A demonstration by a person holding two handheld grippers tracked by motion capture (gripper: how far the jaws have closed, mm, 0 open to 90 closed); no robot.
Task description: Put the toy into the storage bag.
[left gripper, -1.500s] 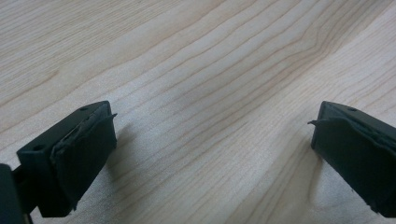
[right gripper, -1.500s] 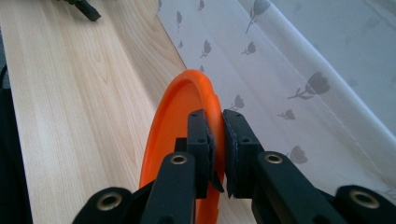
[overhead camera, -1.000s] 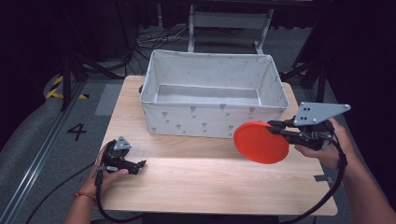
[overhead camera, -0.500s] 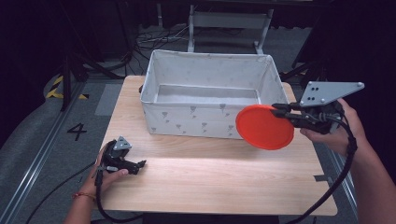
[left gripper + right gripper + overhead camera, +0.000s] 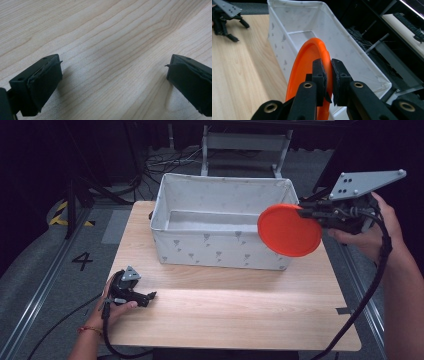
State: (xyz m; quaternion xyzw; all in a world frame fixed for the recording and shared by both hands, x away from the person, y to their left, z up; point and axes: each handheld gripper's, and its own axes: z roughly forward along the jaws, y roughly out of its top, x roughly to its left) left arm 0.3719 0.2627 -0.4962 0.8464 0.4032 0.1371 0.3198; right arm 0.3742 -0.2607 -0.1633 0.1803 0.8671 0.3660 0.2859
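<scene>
The right gripper is clamping the rim of an orange plate, its two black jaws pressed against either side of the plate's edge, as the right gripper view shows. The plate is standing on edge in the air, tilted, with its face turned toward the high camera. It is hanging at the right front corner of a white fabric bin, overlapping the bin's front wall and right end in the high view; in the right gripper view the bin is lying just beyond the plate, open side up.

The person's right hand is reaching in from the right edge, lifted well above the wooden table, with the gripper pointing left toward the bin and its grey three-cornered plate on top.

The left gripper is lying low on the table near the front left corner, well apart from the bin, and the left hand is wrapping around it from below. Its jaws are standing wide apart with nothing but wood grain between them.
</scene>
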